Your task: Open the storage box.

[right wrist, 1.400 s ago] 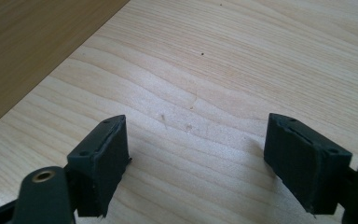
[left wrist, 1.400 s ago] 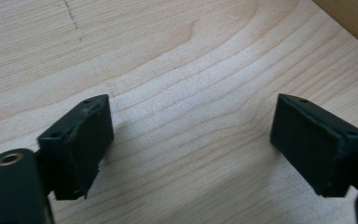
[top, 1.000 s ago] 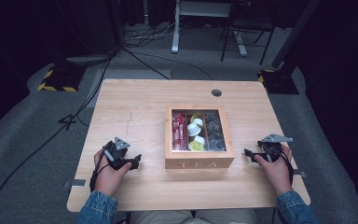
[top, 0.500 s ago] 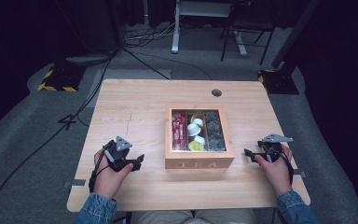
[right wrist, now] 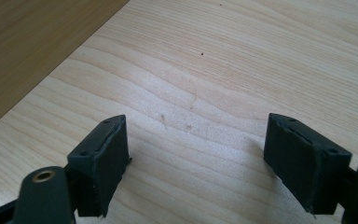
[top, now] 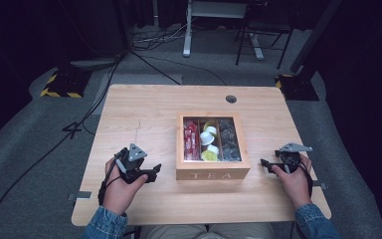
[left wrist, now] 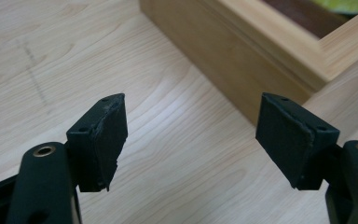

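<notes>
Wooden tea box (top: 213,174) mid-surface (top: 144,114) between both tools, left tool (top: 149,174) and right tool (top: 264,163) gaping and empty, left jaws just narrowed with nothing between; likely rigid, fairly heavy, glazed lid fragile, best gripped at side walls.

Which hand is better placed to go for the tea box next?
Left, probably. The left gripper sits nearer the wooden tea box, pointed at its lower left corner, fingers open and empty. The right gripper is also open but stands farther from the box's right side.
</notes>
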